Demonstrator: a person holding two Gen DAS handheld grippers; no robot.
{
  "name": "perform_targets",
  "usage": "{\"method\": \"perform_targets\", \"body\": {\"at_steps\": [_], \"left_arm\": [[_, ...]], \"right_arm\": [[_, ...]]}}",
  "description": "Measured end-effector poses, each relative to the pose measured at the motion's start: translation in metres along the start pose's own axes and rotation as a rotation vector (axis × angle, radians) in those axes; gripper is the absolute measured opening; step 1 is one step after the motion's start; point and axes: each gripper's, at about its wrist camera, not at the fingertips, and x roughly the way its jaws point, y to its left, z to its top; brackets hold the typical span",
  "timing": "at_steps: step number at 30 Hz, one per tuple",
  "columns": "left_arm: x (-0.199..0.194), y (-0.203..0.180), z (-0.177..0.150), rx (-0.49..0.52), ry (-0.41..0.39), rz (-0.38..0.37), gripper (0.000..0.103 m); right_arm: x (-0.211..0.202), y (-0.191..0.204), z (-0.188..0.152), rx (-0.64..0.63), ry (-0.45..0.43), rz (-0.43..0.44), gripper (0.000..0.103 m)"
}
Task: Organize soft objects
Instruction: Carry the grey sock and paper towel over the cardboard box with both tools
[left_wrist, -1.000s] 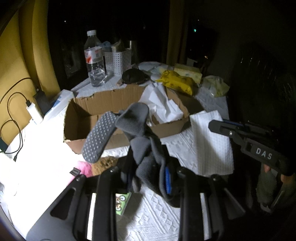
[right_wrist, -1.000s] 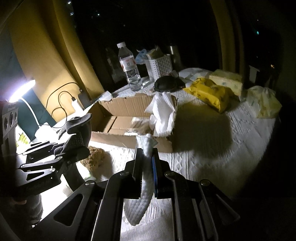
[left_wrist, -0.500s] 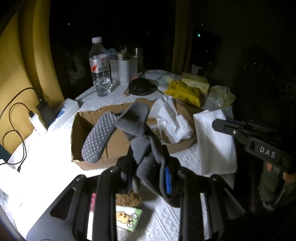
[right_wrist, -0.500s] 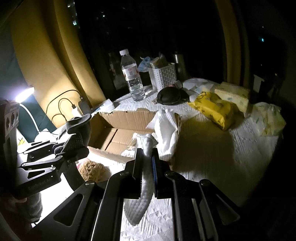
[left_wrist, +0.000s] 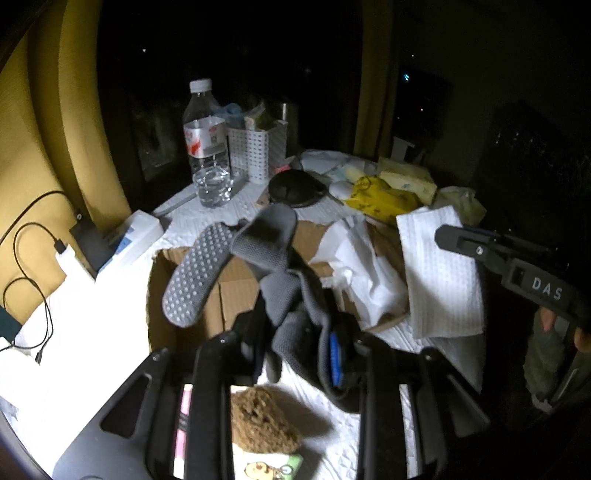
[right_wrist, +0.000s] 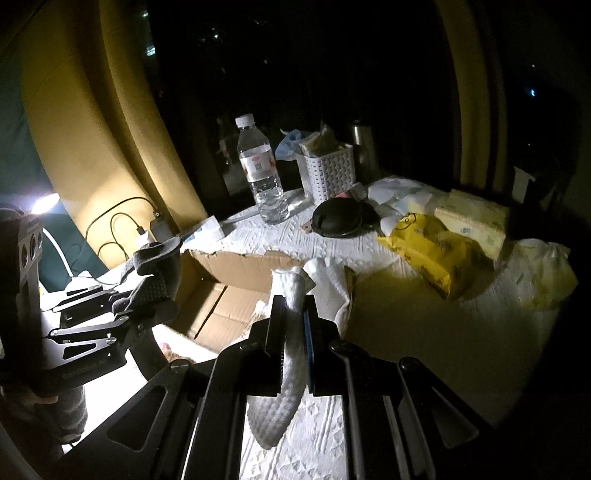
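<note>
Grey grippy socks (left_wrist: 280, 291) pinched in the left tongs (left_wrist: 295, 343) over the cardboard box (left_wrist: 236, 295), right tongs (right_wrist: 293, 332) clamped on a white cloth (right_wrist: 288, 369)

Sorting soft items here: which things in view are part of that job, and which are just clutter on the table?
In the job:
grey socks in the left tongs
white cloth in the right tongs
cardboard box
brown sponge

Lying about:
water bottle
white basket
yellow packet
charger cable
</note>
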Motion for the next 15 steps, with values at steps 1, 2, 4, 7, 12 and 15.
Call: {"method": "perform_targets", "body": {"at_steps": [1,2,4,7,12,15], "left_arm": [[0.002,0.001,0.002,0.000,0.000,0.001,0.027],[0.004,0.001,0.003,0.000,0.000,0.002,0.027],[0.008,0.003,0.006,-0.001,-0.001,0.006,0.027],[0.015,0.005,0.009,-0.004,0.001,0.008,0.027],[0.029,0.010,0.010,-0.014,0.015,0.010,0.027],[0.036,0.012,0.010,-0.019,0.021,0.010,0.027]], "right_arm": [[0.002,-0.001,0.002,-0.001,0.000,0.001,0.010],[0.004,-0.002,0.003,-0.002,0.000,0.001,0.010],[0.009,-0.004,0.007,-0.002,0.000,0.001,0.010],[0.015,-0.007,0.011,0.000,-0.004,0.004,0.010],[0.025,-0.009,0.015,-0.004,-0.001,0.005,0.010],[0.034,-0.009,0.015,-0.008,0.007,0.001,0.010]]}}
